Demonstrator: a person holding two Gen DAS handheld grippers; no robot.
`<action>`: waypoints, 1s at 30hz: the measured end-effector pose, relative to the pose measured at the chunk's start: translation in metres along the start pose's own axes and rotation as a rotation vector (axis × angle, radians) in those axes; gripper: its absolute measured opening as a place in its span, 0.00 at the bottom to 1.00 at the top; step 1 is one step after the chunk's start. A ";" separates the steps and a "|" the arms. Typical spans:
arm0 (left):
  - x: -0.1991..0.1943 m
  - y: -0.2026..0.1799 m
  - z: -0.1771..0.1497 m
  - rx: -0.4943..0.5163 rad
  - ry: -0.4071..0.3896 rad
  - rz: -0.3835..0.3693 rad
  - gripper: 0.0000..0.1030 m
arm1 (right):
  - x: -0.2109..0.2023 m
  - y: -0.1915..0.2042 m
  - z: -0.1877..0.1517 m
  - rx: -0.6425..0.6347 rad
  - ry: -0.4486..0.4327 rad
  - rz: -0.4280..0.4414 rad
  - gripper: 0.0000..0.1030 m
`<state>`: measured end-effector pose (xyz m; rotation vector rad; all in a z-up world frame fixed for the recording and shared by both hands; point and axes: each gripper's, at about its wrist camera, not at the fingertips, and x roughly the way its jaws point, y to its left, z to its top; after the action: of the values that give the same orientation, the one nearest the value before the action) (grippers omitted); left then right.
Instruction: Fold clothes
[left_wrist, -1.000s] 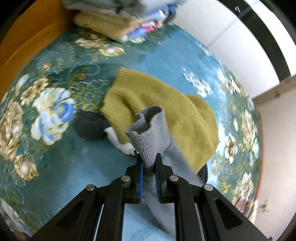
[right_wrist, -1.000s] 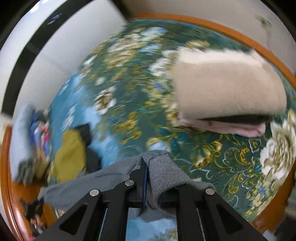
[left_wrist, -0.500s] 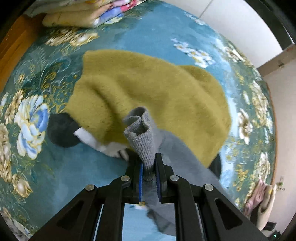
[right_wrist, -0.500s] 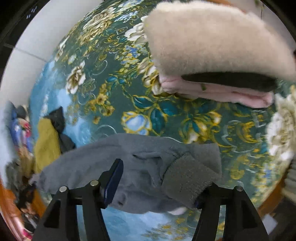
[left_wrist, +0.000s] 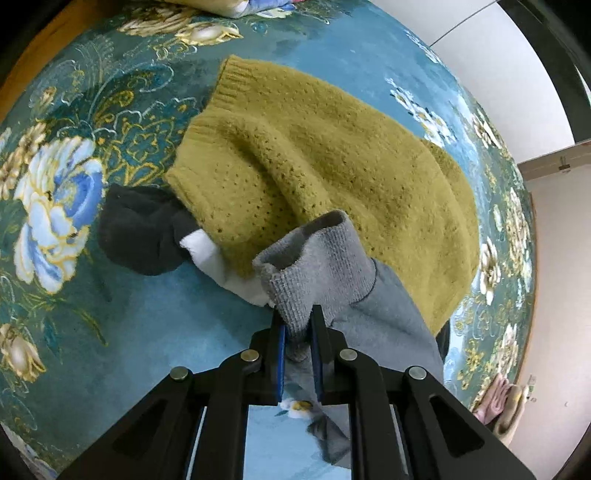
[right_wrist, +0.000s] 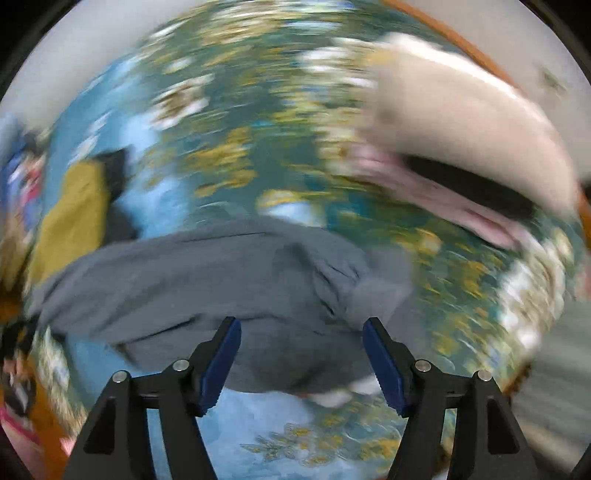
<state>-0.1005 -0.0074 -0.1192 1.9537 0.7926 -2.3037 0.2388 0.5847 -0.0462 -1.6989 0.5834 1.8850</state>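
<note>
My left gripper (left_wrist: 297, 325) is shut on the ribbed cuff of a grey garment (left_wrist: 317, 266) and holds it just above the teal floral cloth. The cuff stands up over a mustard knit sweater (left_wrist: 332, 155) that lies spread beyond it. In the blurred right wrist view the grey garment (right_wrist: 229, 280) lies stretched out flat across the cloth. My right gripper (right_wrist: 301, 350) is open and empty, its jaws wide apart just above the garment's near edge.
A black garment (left_wrist: 140, 229) and a white piece (left_wrist: 221, 266) stick out from under the mustard sweater. A folded stack with a beige item on top (right_wrist: 461, 122) lies at the far right. More clothes are piled at the far left (right_wrist: 22, 173). A wooden rim (left_wrist: 40, 55) borders the surface.
My right gripper opened and let go of the grey garment, which now lies flat; the view is swinging. My left gripper kept hold of the cuff and moved closer over the mustard sweater.
</note>
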 end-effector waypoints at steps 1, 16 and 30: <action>-0.002 -0.003 -0.001 0.007 -0.005 -0.018 0.12 | -0.011 0.003 0.000 -0.050 -0.031 -0.059 0.70; -0.072 -0.064 -0.014 0.125 0.063 -0.418 0.11 | -0.021 0.395 -0.055 -0.791 -0.170 0.535 0.70; -0.031 -0.051 -0.040 0.087 0.189 -0.471 0.31 | 0.025 0.348 0.034 -0.332 -0.101 0.588 0.07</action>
<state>-0.0737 0.0434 -0.0750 2.2483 1.3168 -2.4422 -0.0128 0.3427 -0.0787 -1.7411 0.8338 2.5860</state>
